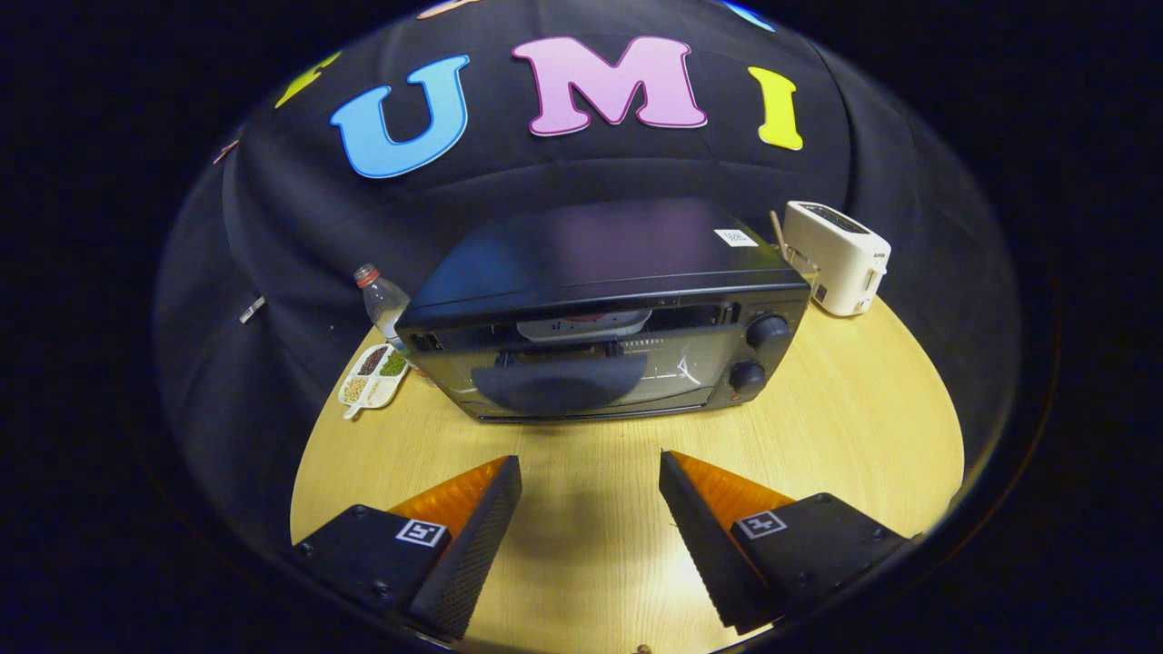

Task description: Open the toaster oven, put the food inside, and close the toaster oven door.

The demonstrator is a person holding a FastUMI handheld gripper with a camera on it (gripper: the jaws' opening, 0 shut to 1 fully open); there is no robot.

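Observation:
A black toaster oven [600,318] stands on the wooden table [845,436], a short way beyond my fingers. Its glass door [581,377] is nearly upright with a narrow gap along the top edge. Through that gap and the glass I see a white plate with food [586,324] inside. Two black knobs [766,332] sit on the oven's right side. My gripper [591,472] is open over the bare table in front of the oven, its two fingers wide apart with nothing between them.
A white pop-up toaster [838,257] stands behind the oven's right corner. A clear plastic bottle [382,304] and a small white divided dish of beans [372,374] sit to the oven's left. Black cloth walls close off the back.

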